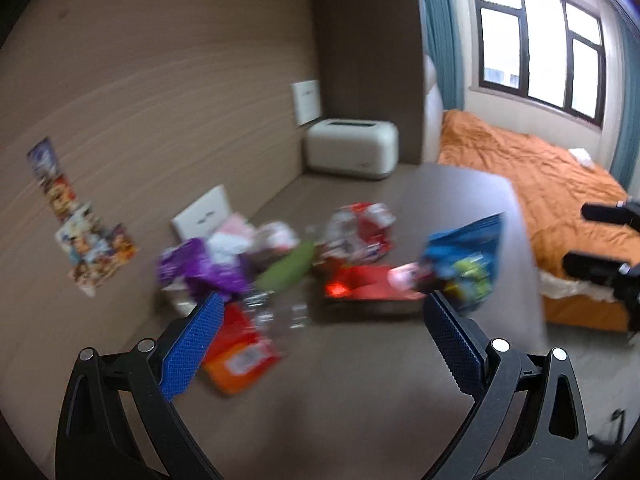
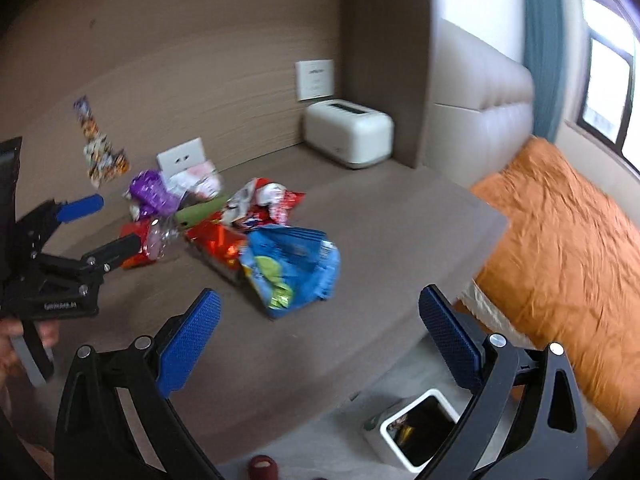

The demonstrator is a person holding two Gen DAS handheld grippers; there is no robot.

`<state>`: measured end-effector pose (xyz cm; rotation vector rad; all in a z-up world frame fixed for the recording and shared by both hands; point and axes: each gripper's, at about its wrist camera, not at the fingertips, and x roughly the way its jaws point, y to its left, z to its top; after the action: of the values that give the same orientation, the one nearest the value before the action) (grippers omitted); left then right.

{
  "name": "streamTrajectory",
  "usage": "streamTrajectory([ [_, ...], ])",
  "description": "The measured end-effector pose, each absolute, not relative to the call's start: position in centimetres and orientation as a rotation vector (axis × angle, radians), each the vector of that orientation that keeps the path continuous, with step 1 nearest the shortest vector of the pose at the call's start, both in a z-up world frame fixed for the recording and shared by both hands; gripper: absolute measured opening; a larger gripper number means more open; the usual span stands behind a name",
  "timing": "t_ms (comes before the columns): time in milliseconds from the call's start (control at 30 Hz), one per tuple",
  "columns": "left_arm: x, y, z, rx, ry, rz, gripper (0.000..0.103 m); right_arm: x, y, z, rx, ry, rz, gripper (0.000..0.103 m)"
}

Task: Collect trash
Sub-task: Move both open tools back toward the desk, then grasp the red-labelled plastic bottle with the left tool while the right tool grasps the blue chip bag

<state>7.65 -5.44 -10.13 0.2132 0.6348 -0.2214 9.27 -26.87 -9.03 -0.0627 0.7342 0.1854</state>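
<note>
A heap of snack wrappers lies on the brown desk (image 1: 360,380): a purple bag (image 1: 200,268), a green wrapper (image 1: 286,270), a red-and-white bag (image 1: 360,232), a red packet (image 1: 368,286), an orange packet (image 1: 240,354) and a blue chip bag (image 1: 468,264). My left gripper (image 1: 320,312) hovers open just short of the heap, empty. My right gripper (image 2: 320,312) is open and empty above the desk's near right part, the blue chip bag (image 2: 292,268) ahead of it. The left gripper (image 2: 100,224) shows open in the right wrist view, beside the purple bag (image 2: 154,194).
A white toaster (image 1: 352,148) stands in the desk's far corner by the brown wall. A white bin (image 2: 416,428) with trash inside sits on the floor below the desk's right edge. An orange-covered bed (image 1: 552,200) lies to the right under a window (image 1: 540,48). Stickers (image 1: 88,236) mark the wall.
</note>
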Motion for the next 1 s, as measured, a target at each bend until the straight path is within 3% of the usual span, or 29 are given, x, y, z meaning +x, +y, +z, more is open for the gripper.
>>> streamTrajectory([
  [400,11.6,-3.3,-14.1,0.51,0.678,-0.308,0.098,14.4,-24.3,-13.0,-0.144,0.85,0.194,0.099],
  [800,16.3,-3.3,-17.7,0.488,0.851,-0.398,0.097,19.4,-24.3,-15.5,-0.118,0.92,0.306,0.099],
  [933,16.3,-4.2,-18.4,0.492,0.858,-0.427,0.081,20.3,-24.2,-15.9,-0.085,0.918,0.342,0.099],
  [1000,16.5,-4.4,-18.4,0.481,0.865,-0.435,0.071,20.6,-24.0,-16.1,-0.073,0.928,0.362,0.087],
])
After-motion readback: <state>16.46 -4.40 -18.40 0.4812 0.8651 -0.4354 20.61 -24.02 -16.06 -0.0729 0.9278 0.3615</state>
